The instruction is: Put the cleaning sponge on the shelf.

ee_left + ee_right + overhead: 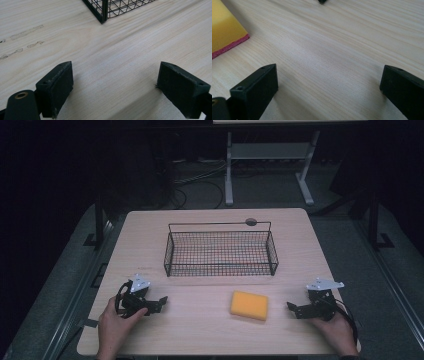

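Observation:
A yellow sponge (249, 305) with a red underside lies flat on the wooden table (210, 330), in front of a black wire basket (220, 251). My left gripper (159, 303) rests near the table's front left, jaws wide apart over bare wood (115, 87); a basket corner (102, 11) stands ahead of it. At the front right my right gripper (294, 309) sits open, a little to the right of the sponge. In the right gripper view the sponge's edge (224, 32) lies at the upper left, apart from the jaws (329, 92).
The basket is empty and stands mid-table toward the far side. A small dark round inset (251, 222) marks the table's far edge. Beyond the table are a white desk frame (270, 155) and cables (200, 180) on a dark floor.

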Motion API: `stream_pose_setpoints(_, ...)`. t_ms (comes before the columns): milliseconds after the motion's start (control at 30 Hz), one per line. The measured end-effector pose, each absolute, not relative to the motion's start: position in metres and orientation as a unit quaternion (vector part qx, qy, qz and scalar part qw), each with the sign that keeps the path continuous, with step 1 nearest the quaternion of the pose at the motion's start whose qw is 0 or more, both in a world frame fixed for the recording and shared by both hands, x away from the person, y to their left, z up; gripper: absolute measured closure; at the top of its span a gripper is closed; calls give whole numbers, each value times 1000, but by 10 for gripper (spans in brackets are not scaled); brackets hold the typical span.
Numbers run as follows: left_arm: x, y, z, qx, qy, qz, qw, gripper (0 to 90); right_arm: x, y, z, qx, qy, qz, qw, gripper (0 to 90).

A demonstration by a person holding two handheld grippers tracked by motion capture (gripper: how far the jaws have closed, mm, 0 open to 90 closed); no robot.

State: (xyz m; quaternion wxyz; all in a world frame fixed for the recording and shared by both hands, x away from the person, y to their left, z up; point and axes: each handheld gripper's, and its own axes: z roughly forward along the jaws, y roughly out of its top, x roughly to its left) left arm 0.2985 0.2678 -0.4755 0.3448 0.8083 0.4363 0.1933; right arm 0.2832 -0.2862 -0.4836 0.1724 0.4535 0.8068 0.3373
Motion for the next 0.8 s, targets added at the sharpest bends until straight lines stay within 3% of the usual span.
stream_pose_setpoints(167, 298, 268, -476, 809, 436, 193, 344, 126, 283, -286, -483, 453, 807, 337, 172, 18)
stream_pose_setpoints(400, 298, 268, -476, 808, 436, 193, 345, 126, 280, -292, -476, 449, 810, 342, 160, 171)
stream_pose_setpoints(633, 298, 268, -475, 808, 436, 194, 345, 127, 273, -293, -462, 439, 809, 364, 142, 459)
stream_pose_setpoints(667, 298, 268, -475, 808, 436, 194, 345, 127, 273, -293, -462, 439, 809, 364, 142, 459)
stream_pose_setpoints(700, 298, 268, -476, 808, 436, 194, 345, 127, 270, -292, -459, 435, 812, 367, 131, 585)
stream_pose_setpoints(800, 298, 268, -475, 808, 436, 194, 344, 127, 266, -290, -456, 422, 818, 372, 121, 751)
